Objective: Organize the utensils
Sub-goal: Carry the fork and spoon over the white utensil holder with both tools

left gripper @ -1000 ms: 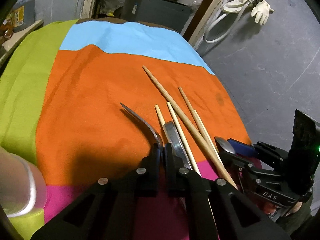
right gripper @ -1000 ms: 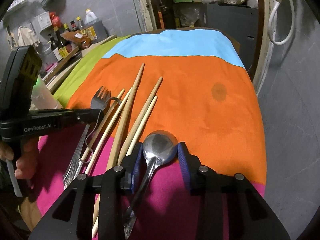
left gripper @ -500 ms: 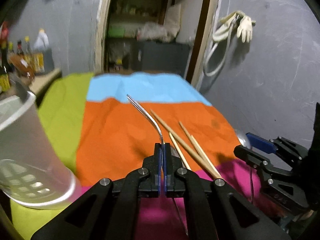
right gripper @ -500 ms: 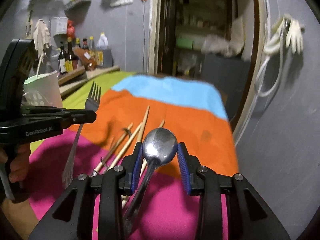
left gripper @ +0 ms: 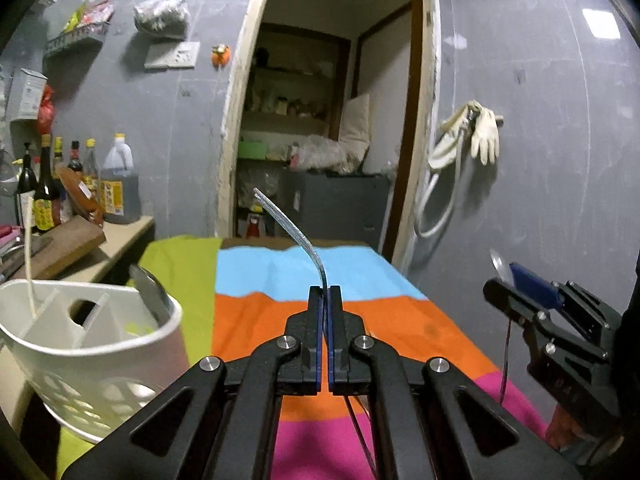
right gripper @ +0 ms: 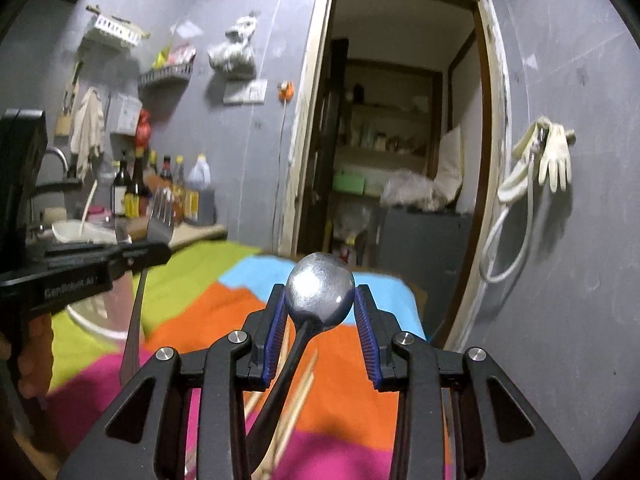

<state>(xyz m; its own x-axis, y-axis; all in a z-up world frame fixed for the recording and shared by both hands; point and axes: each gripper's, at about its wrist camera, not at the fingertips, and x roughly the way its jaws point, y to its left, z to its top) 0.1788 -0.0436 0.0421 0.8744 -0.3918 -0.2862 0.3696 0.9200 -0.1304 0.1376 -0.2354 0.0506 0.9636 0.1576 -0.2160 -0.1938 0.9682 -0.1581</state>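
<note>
My left gripper (left gripper: 324,294) is shut on a metal fork (left gripper: 294,232), whose curved head rises edge-on above the blue pads; the same fork (right gripper: 160,216) shows tines-up in the right wrist view, held by the left gripper (right gripper: 158,254). My right gripper (right gripper: 320,304) is shut on a metal spoon (right gripper: 320,294), bowl up, its handle hanging down between the fingers. In the left wrist view the right gripper (left gripper: 506,280) and spoon (left gripper: 498,264) appear at the right. A white utensil holder (left gripper: 80,344) stands at the lower left, with something inside. Wooden chopsticks (right gripper: 296,396) lie on the cloth below.
The table is covered by a cloth (left gripper: 360,320) in green, blue, orange and pink bands. Bottles (left gripper: 116,188) and a wooden board (left gripper: 64,240) stand on a counter at left. A doorway (left gripper: 320,140) opens behind the table; gloves (left gripper: 484,136) hang on the right wall.
Both grippers have risen off the cloth and tilted up toward level, carrying the fork and the spoon. The utensil holder has come fully into the left wrist view.
</note>
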